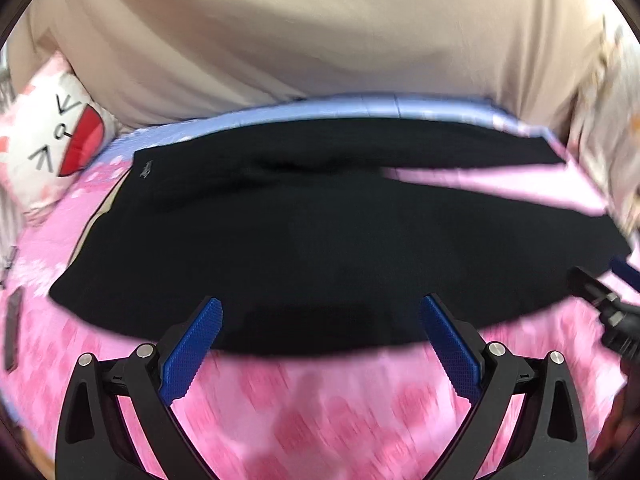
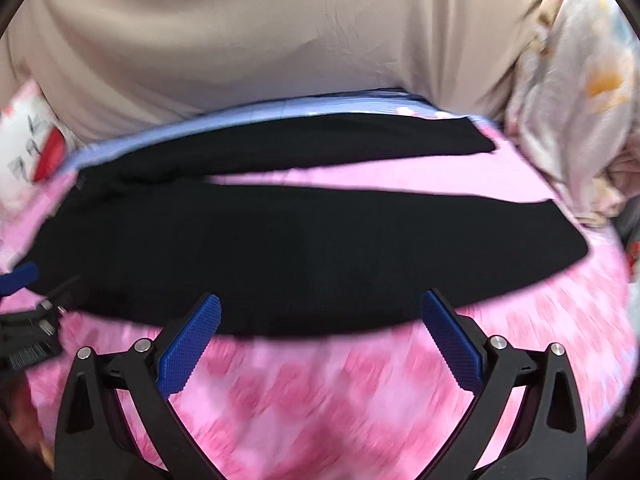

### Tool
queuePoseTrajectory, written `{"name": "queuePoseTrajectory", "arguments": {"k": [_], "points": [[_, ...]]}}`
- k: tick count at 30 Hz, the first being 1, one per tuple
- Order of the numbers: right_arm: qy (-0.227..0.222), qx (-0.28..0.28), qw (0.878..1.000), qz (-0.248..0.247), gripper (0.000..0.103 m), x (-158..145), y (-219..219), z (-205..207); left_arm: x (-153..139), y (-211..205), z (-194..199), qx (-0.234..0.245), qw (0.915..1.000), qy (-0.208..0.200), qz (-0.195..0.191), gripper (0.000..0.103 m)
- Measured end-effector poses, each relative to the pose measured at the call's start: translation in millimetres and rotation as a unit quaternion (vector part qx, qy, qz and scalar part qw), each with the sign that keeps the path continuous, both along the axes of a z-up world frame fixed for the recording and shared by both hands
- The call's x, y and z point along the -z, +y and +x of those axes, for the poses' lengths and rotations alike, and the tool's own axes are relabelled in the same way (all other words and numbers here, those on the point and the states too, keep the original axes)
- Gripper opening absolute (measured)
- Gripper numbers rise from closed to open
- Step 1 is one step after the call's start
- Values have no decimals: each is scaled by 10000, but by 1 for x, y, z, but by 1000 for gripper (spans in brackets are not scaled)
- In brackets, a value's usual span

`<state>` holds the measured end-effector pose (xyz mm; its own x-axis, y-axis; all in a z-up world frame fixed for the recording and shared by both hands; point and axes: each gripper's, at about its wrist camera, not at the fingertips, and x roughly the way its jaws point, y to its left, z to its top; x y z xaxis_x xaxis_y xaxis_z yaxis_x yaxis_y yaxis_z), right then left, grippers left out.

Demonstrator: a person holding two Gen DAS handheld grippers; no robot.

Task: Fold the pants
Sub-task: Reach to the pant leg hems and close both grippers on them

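Observation:
Black pants (image 1: pixel 312 232) lie spread flat on a pink patterned bedsheet (image 1: pixel 320 412), waistband to the left, two legs parted toward the right. In the right wrist view the pants (image 2: pixel 280 248) show both legs with a pink gap between them. My left gripper (image 1: pixel 320 308) is open and empty, fingertips over the near edge of the pants. My right gripper (image 2: pixel 320 304) is open and empty, just above the near leg's edge. The right gripper's tip shows at the right edge of the left wrist view (image 1: pixel 612 292); the left gripper shows at the left edge of the right wrist view (image 2: pixel 28 304).
A beige wall or headboard (image 1: pixel 320 32) rises behind the bed. A white pillow with a cartoon face (image 1: pixel 52 140) lies at far left. A floral quilt (image 2: pixel 580 80) is bunched at far right. A dark flat object (image 1: pixel 12 328) lies at the left edge of the sheet.

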<state>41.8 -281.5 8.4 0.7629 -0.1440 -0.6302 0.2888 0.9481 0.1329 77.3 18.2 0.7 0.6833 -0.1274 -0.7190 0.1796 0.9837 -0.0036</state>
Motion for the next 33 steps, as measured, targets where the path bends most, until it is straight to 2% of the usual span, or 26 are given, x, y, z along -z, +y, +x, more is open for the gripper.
{"name": "queuePoseTrajectory", "arguments": {"k": [3,6,8,10,13,17,23,25,27,33], "points": [[-308,3,9995,-33,98,-5,-93,17,-18,48,59,-336,9988,-2,-355,97],[-224,222,9988,-367,98,-18,-174,63,-30,103,125,-1036,9941,-240,-189,97],[-97,344,9981,-494,98,-22,-219,96,-28,141,177,-1480,9889,55,91,97],[167,406,9978,-492,98,-19,-259,130,-23,172,216,-1757,9839,312,112,97],[547,448,9965,-441,98,-7,-307,179,-14,213,256,-2272,9728,412,164,97],[871,476,9933,-593,98,10,-339,218,7,256,300,-2451,9660,790,-209,97],[1291,377,9890,-617,98,37,-363,256,48,278,344,-2566,9581,1271,-56,97],[1360,316,9885,-589,98,44,-366,264,61,278,352,-2447,9596,1377,-165,98],[1353,229,9894,-466,98,49,-367,267,63,279,353,-2465,9614,1198,-242,98],[1034,28,9940,-345,98,51,-364,271,65,278,364,-2287,9655,1218,-273,98]]}}
